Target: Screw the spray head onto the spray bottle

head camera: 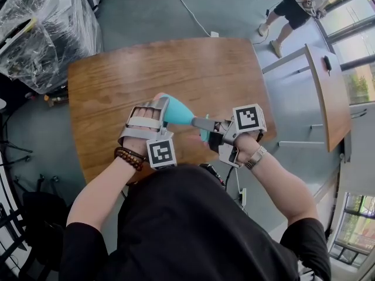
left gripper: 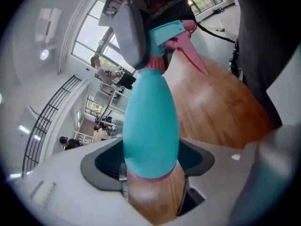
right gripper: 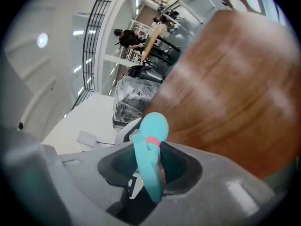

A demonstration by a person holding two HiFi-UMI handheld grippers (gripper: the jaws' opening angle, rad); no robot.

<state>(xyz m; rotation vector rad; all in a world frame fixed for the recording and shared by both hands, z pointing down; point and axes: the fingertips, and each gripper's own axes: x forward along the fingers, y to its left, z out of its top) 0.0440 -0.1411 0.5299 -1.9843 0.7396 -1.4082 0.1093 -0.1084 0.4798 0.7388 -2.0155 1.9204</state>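
Observation:
I hold a teal spray bottle (head camera: pixel 179 115) level above the wooden table (head camera: pixel 176 69). My left gripper (head camera: pixel 159 111) is shut on its wide lower body. In the left gripper view the bottle (left gripper: pixel 150 121) runs away from the jaws to a pink collar (left gripper: pixel 151 64). The teal spray head (left gripper: pixel 171 32) with its pink trigger sits on that collar. My right gripper (head camera: pixel 206 127) is shut on the spray head (head camera: pixel 204 134) from the right. In the right gripper view the spray head (right gripper: pixel 149 171) stands edge-on between the jaws, with the bottle (right gripper: pixel 153 125) beyond it.
A second wooden table (head camera: pixel 328 98) stands to the right. A plastic-wrapped bundle (head camera: pixel 41 28) sits on the floor at the far left. A person (head camera: pixel 293 7) stands at the far right. A cable (head camera: pixel 187 7) runs across the floor behind the table.

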